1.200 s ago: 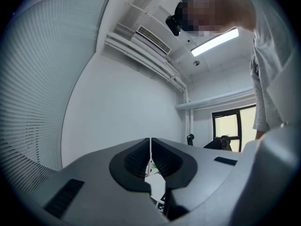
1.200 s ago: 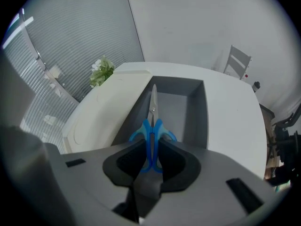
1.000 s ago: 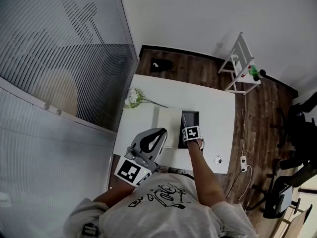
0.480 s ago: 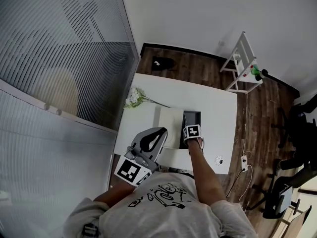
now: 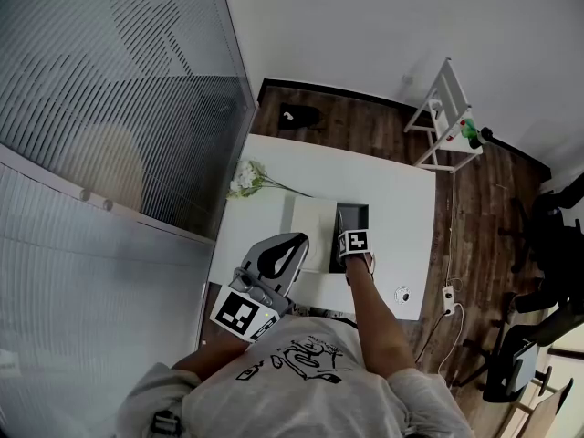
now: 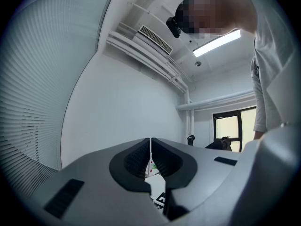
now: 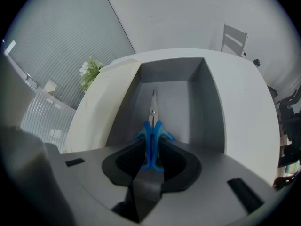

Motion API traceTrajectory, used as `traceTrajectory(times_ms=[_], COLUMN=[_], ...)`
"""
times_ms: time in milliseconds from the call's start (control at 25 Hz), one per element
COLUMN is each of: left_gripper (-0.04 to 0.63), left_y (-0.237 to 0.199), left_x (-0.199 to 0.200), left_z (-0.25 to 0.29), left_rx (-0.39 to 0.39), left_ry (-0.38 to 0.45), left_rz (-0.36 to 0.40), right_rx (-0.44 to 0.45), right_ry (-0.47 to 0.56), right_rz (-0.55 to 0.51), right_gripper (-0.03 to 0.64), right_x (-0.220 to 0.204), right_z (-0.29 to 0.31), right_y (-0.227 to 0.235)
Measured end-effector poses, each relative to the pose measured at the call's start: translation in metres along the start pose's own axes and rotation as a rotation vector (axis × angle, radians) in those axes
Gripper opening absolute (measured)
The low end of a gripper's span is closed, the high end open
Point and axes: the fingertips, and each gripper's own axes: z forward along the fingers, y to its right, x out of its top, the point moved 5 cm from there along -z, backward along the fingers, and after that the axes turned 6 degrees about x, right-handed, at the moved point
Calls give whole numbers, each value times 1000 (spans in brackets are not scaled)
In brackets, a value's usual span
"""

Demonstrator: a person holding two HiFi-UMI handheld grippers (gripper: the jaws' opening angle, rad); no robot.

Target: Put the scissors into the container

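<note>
Blue-handled scissors [image 7: 151,138] point blades-first down into the grey container [image 7: 211,107]. My right gripper [image 7: 151,157] is shut on the scissors' handles and hangs over the container's near end. In the head view the right gripper [image 5: 349,235] sits above the dark open container [image 5: 363,213] in the middle of the white table; the scissors are hidden there. My left gripper [image 5: 285,247] is held up near the table's front left edge, away from the container. Seen from the left gripper view, the left gripper [image 6: 150,147] is shut with nothing in it and points at the ceiling.
A cream lid or tray [image 5: 310,231] lies just left of the container. White flowers [image 5: 245,181] lie at the table's left side. A small round object [image 5: 401,294] is near the front right corner. A white rack [image 5: 443,117] stands on the wooden floor beyond the table.
The right gripper with the scissors has shifted only slightly over the container. The left gripper has not moved.
</note>
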Motion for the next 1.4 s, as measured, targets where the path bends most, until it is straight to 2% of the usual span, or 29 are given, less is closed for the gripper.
traceTrajectory(times_ms=[600, 1120, 1400], left_gripper=[26, 27, 26], left_y=[13, 26, 25], left_x=[2, 4, 5], left_z=[-8, -10, -11], left_rx=[2, -15, -15], left_ry=[11, 24, 26], left_rz=[-6, -3, -2], right_rx=[9, 26, 65], right_ry=[107, 354, 489], right_rz=[-24, -142, -206], right_gripper=[98, 78, 70], right_x=[5, 33, 42], right_z=[-32, -116, -167], right_y=[-6, -26, -46])
